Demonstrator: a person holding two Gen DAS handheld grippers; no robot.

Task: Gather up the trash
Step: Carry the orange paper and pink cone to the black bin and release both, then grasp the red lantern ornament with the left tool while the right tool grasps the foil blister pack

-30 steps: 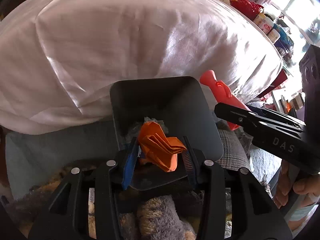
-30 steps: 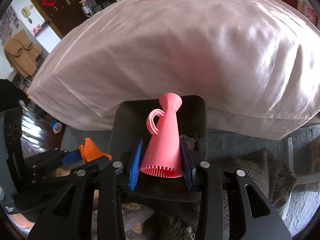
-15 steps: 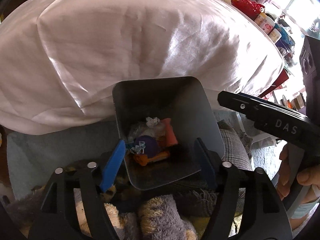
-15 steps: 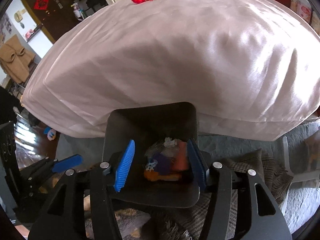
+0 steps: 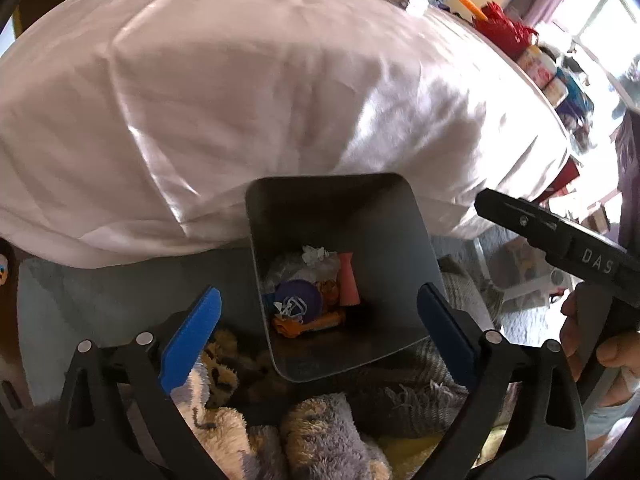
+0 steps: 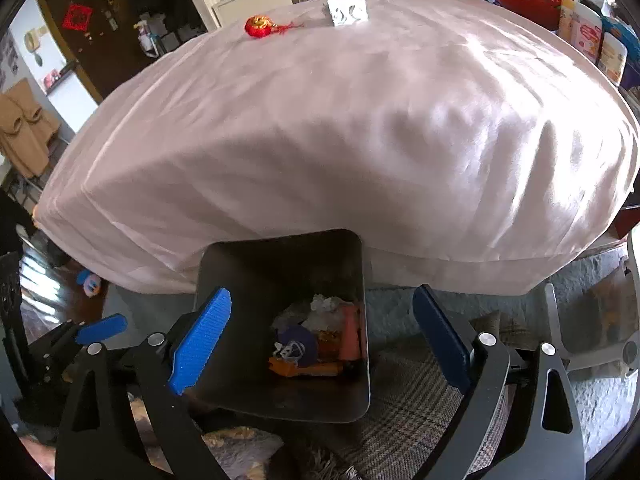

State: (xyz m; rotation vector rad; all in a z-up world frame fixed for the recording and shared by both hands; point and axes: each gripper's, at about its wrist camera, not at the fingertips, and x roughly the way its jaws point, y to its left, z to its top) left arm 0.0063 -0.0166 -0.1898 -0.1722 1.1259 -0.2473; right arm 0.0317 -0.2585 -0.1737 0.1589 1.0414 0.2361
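left gripper (image 5: 316,328) spread wide, empty | right gripper (image 6: 320,338) spread wide, empty | both above the bin (image 6: 352,400) rim | trash (image 6: 316,340) inside | bed (image 6: 340,140) edge touching far rim

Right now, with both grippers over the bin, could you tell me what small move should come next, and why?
Probably lift the right gripper toward the red ornament on the white cloth. Both it and the left gripper are open and empty, and the pink cone already lies inside the bin.

Sheeted bed (image 6: 360,128) — bright window (image 5: 596,20)
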